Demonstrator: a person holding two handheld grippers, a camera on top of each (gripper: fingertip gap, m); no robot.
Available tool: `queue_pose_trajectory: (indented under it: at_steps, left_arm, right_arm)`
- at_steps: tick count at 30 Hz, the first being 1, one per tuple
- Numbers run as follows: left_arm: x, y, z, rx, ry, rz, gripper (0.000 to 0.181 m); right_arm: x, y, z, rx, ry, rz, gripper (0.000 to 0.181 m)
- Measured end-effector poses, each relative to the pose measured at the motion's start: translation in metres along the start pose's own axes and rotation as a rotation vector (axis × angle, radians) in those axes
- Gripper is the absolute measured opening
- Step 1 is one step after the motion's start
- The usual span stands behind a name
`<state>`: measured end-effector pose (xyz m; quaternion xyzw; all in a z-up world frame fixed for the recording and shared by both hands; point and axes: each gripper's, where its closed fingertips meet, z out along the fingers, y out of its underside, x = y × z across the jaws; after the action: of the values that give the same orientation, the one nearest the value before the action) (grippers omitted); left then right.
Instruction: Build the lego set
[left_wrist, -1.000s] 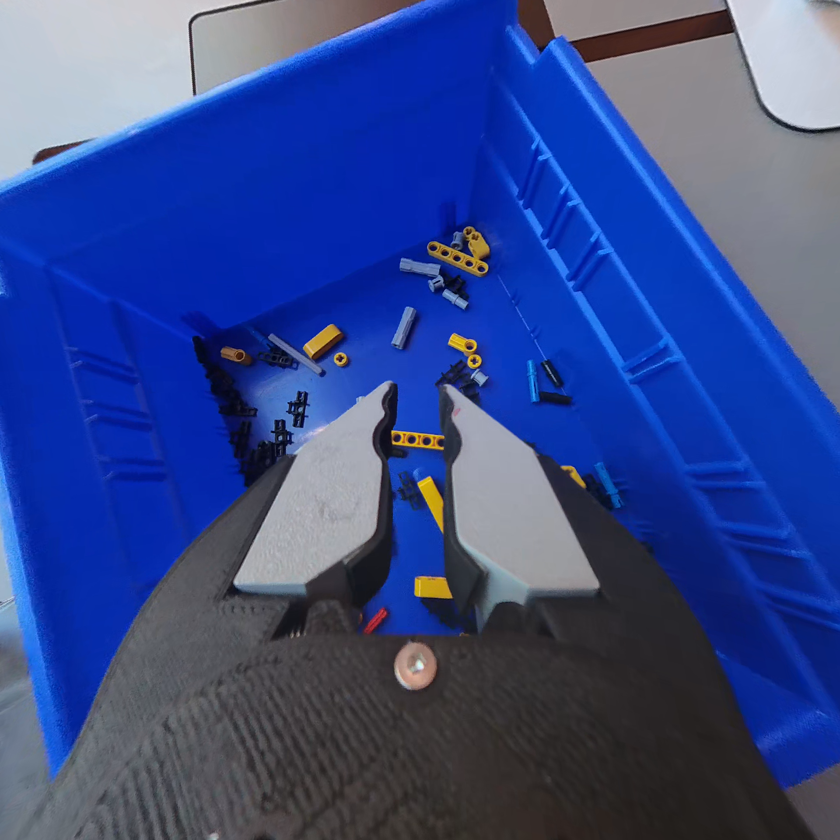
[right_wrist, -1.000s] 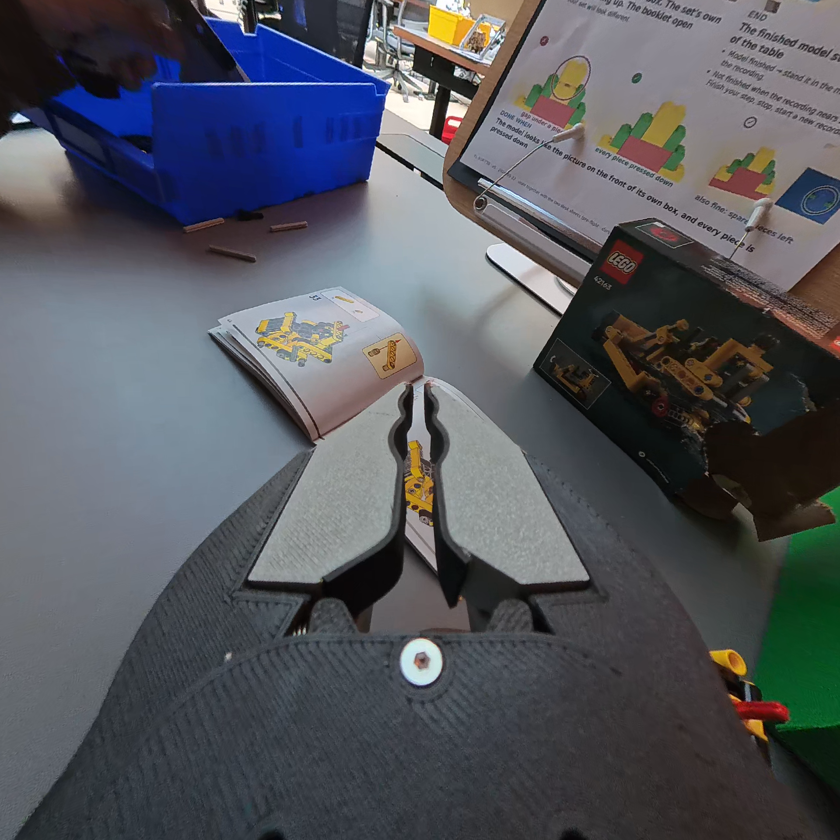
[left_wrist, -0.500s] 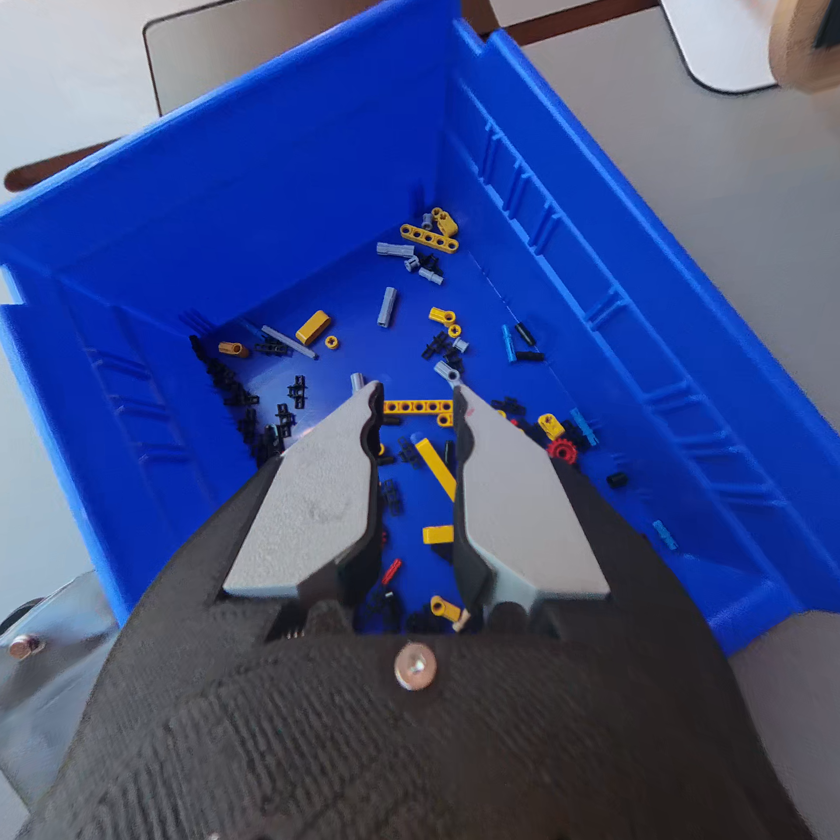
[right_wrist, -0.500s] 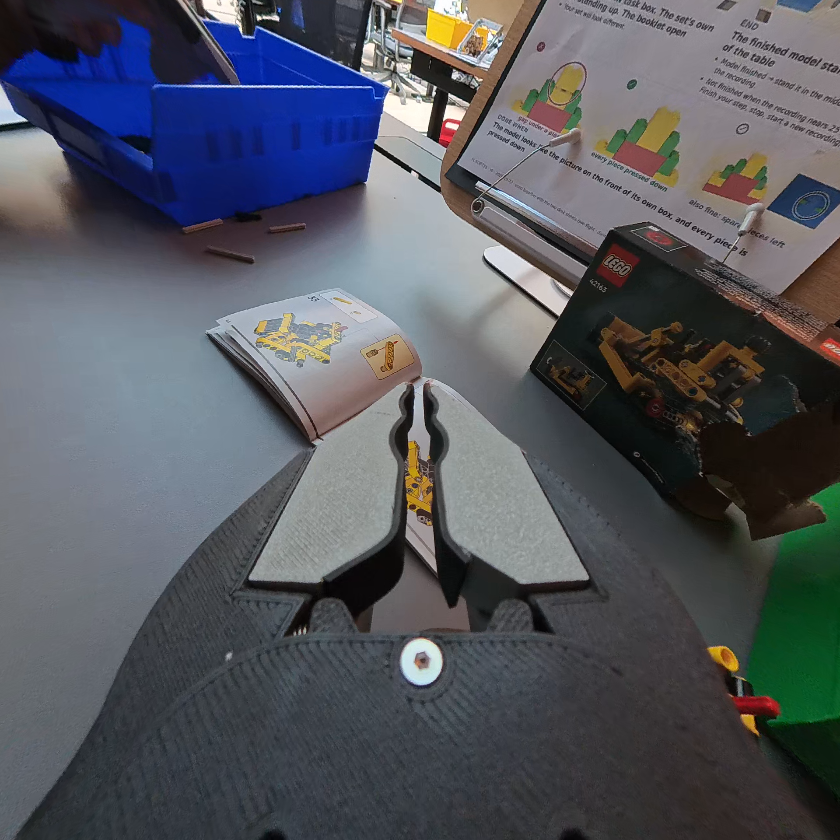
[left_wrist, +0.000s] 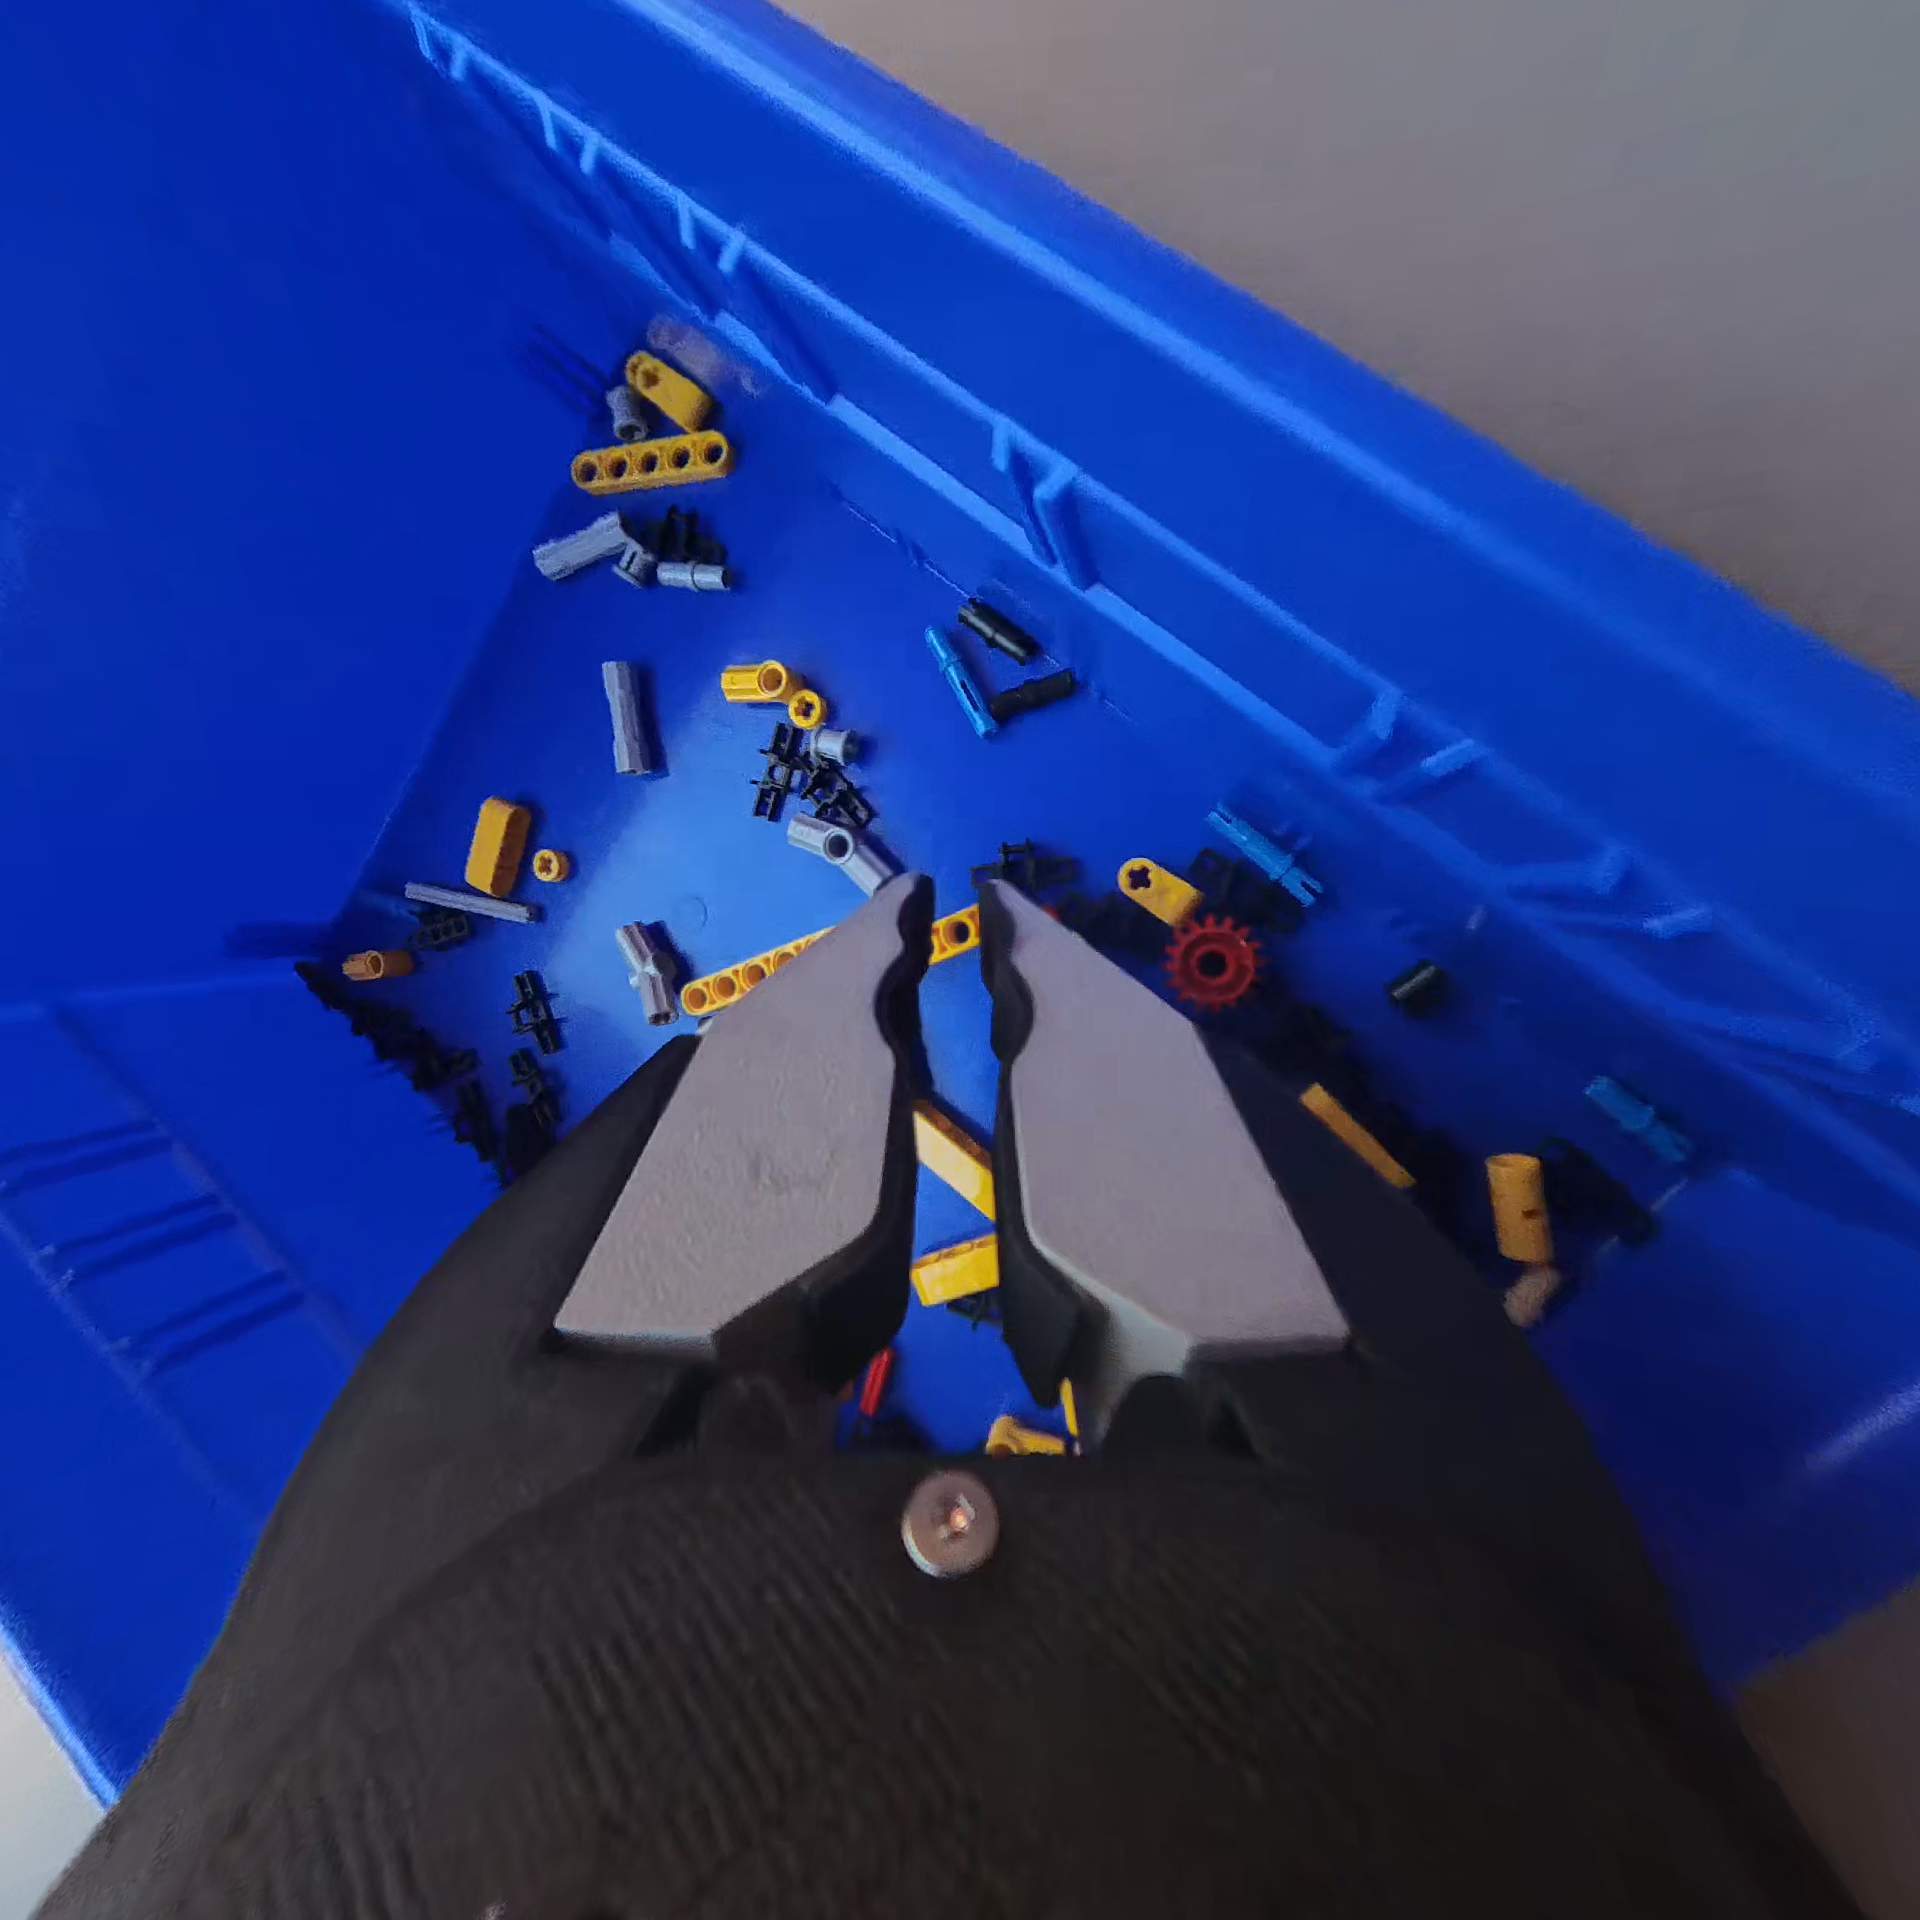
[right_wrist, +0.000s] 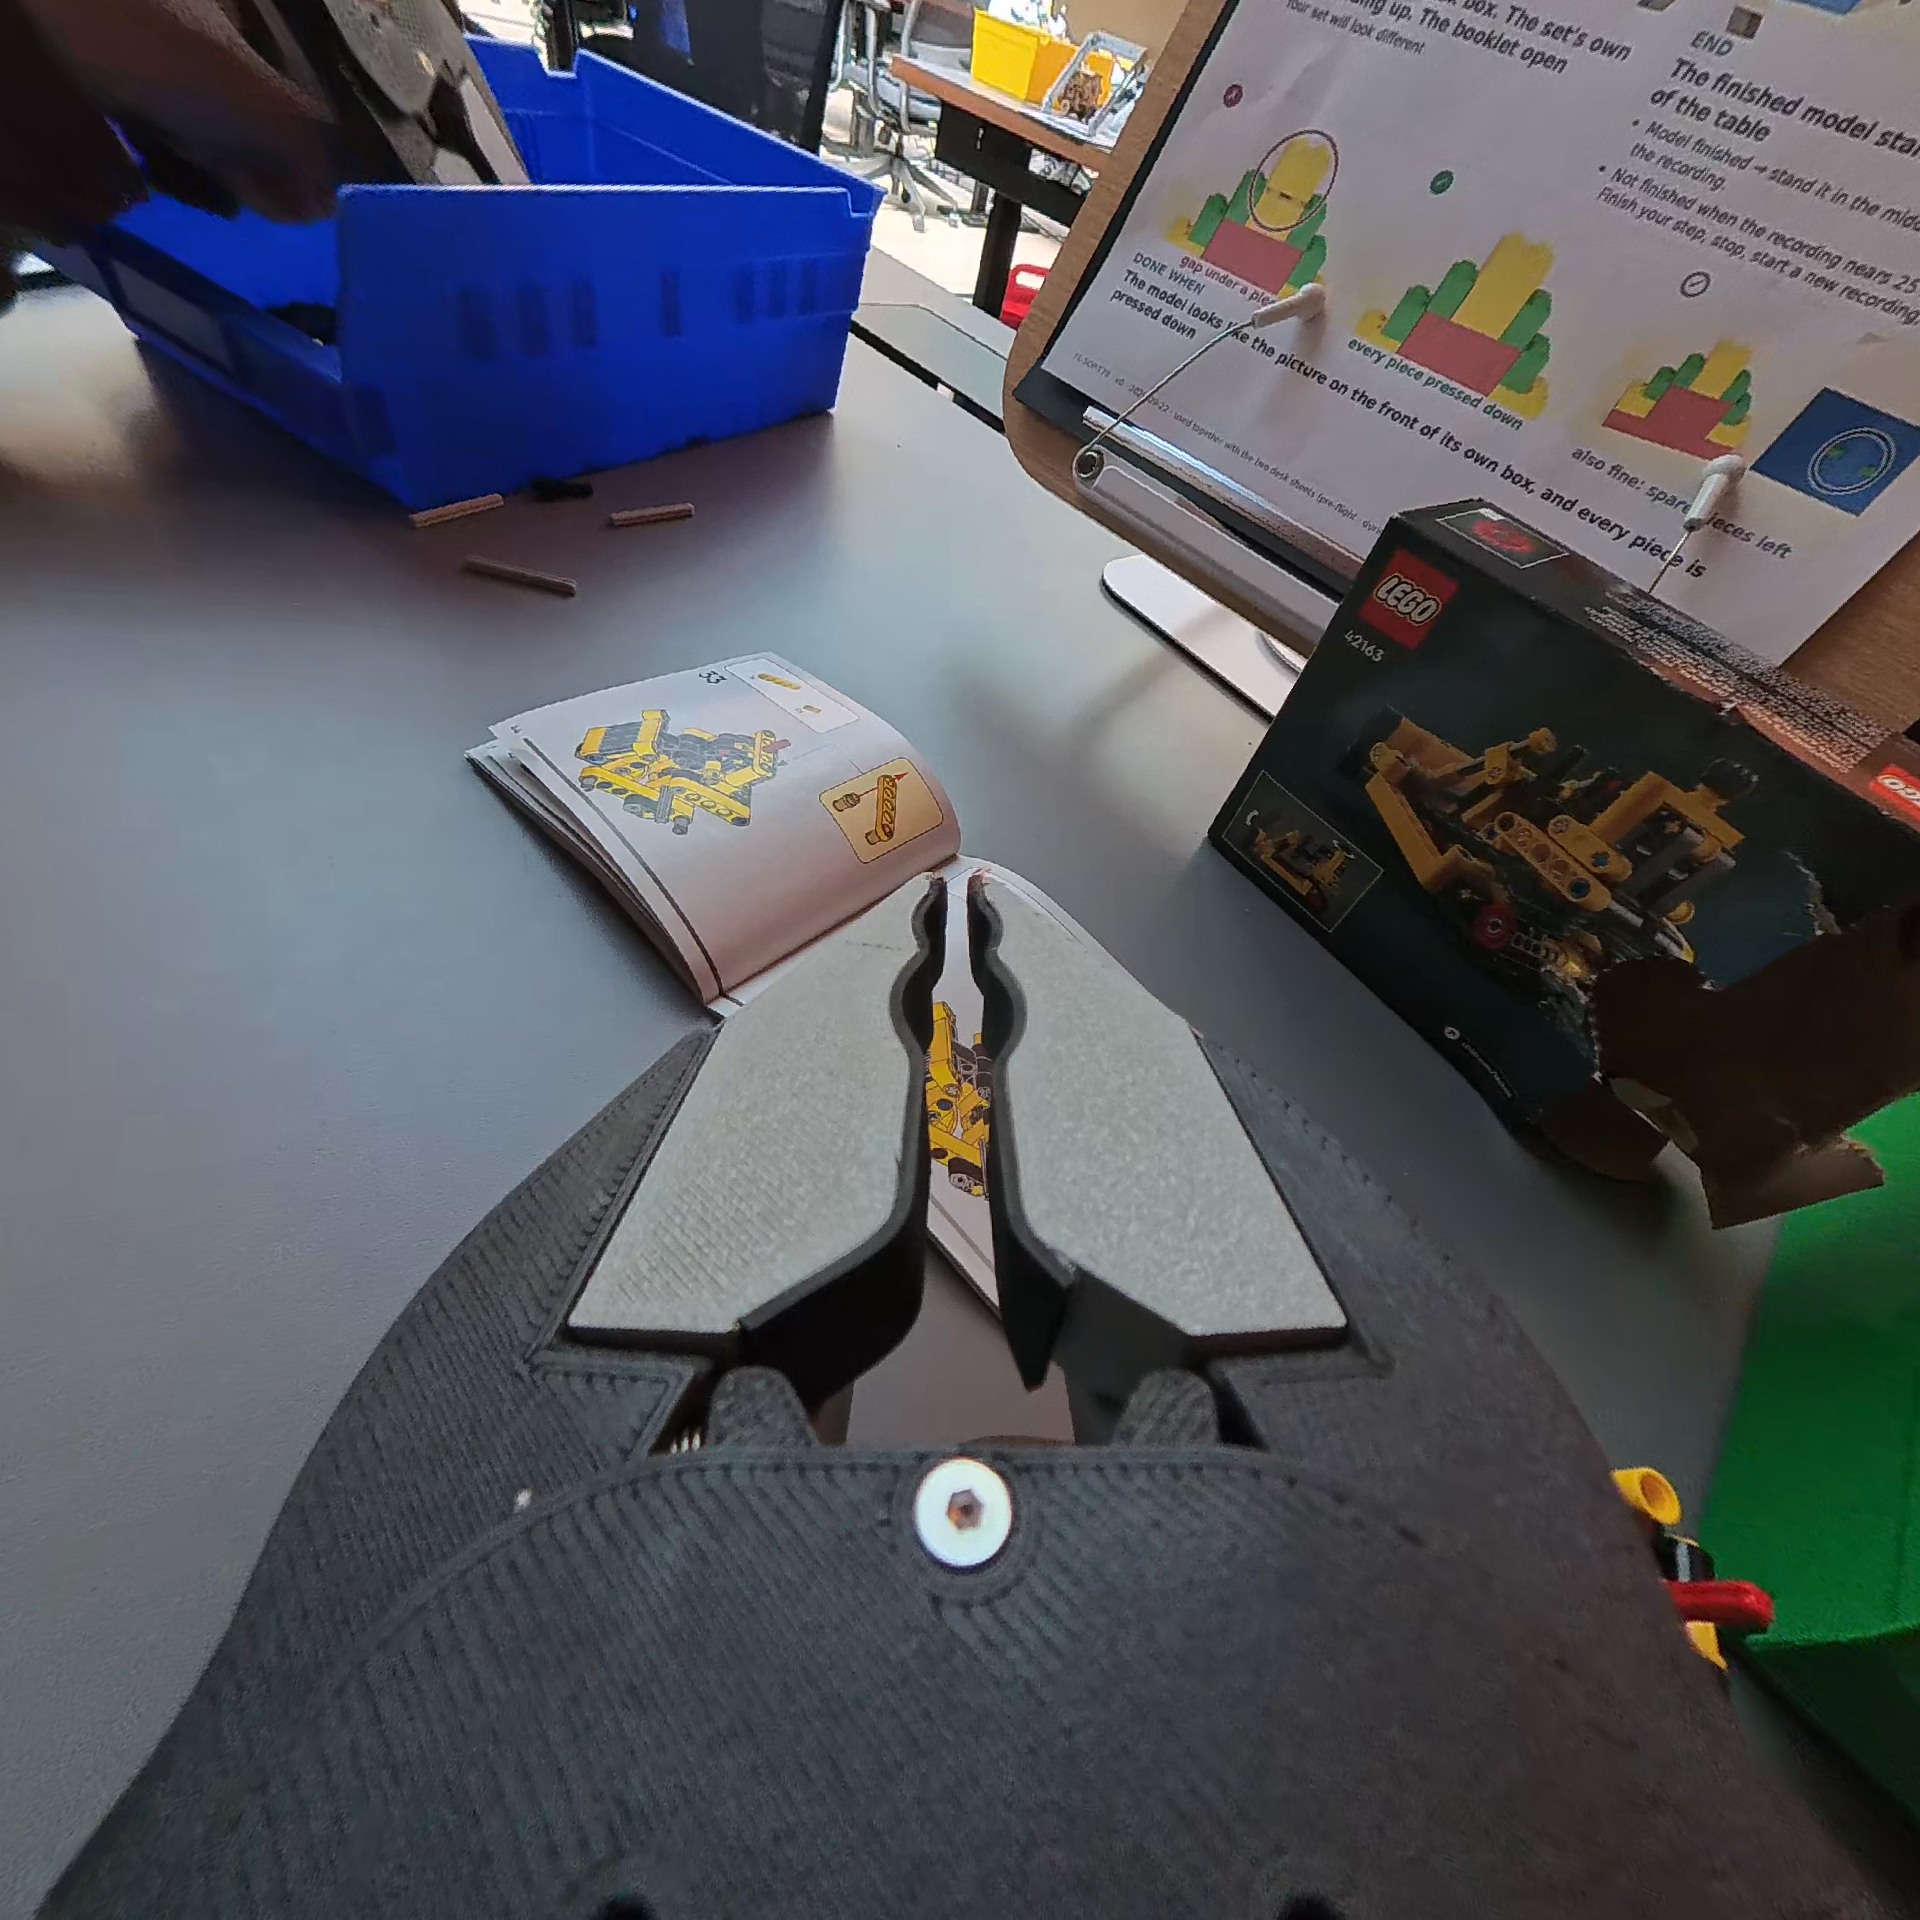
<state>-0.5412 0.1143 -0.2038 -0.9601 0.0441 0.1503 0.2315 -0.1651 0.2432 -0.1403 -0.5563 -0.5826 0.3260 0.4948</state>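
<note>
My left gripper hangs inside the blue bin, its jaws a narrow gap apart with nothing between them. Its tips are over the right end of a long yellow beam on the bin floor. A red gear lies just right of the tips, among several small yellow, grey, black and blue pieces. My right gripper is shut and empty, low over the open instruction booklet on the grey table. The left gripper also shows far off over the bin in the right wrist view.
The set's box stands right of the booklet, in front of a sheet on a stand. A green plate and a yellow and red piece are at the right edge. Tan sticks lie by the bin. There is about 40 centimetres between the tips of the two grippers. My right tips are about 35 centimetres from the red gear, my left tips only 4 centimetres.
My left gripper has dropped deeper into the bin and swung right, and its jaws have narrowed. The right gripper has stayed shut over the booklet, almost still.
</note>
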Motion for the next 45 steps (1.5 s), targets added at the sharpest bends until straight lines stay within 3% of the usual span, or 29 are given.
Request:
queue_pose_trajectory:
  at_steps: [3, 7, 14, 21, 29, 34, 45]
  left_arm:
    - [0.003, 0.001, 0.003, -0.013, -0.012, 0.040, 0.000]
    - [0.005, 0.014, 0.002, -0.071, 0.038, -0.043, 0.000]
    - [-0.009, 0.014, -0.013, -0.009, 0.065, -0.129, 0.005]
    - [-0.003, 0.017, -0.007, -0.026, 0.131, -0.199, 0.044]
    - [-0.003, 0.021, -0.001, -0.034, 0.135, -0.149, 0.040]
    - [0.001, 0.020, -0.001, -0.012, 0.164, -0.112, 0.028]
    - [-0.018, 0.014, -0.015, 0.038, 0.116, -0.236, 0.026]
  right_arm:
    - [0.000, 0.000, 0.000, -0.002, -0.002, 0.000, 0.000]
    - [0.000, 0.000, 0.000, -0.001, -0.001, 0.001, 0.000]
    - [0.000, 0.001, 0.000, -0.004, -0.003, -0.001, 0.000]
    - [0.000, 0.001, 0.000, -0.003, -0.002, -0.002, 0.000]
    - [-0.002, 0.000, 0.000, -0.003, -0.008, -0.007, 0.000]
    - [-0.003, 0.001, 0.000, -0.005, -0.013, -0.007, 0.000]
    - [-0.003, 0.001, 0.000, -0.008, -0.013, -0.010, 0.000]
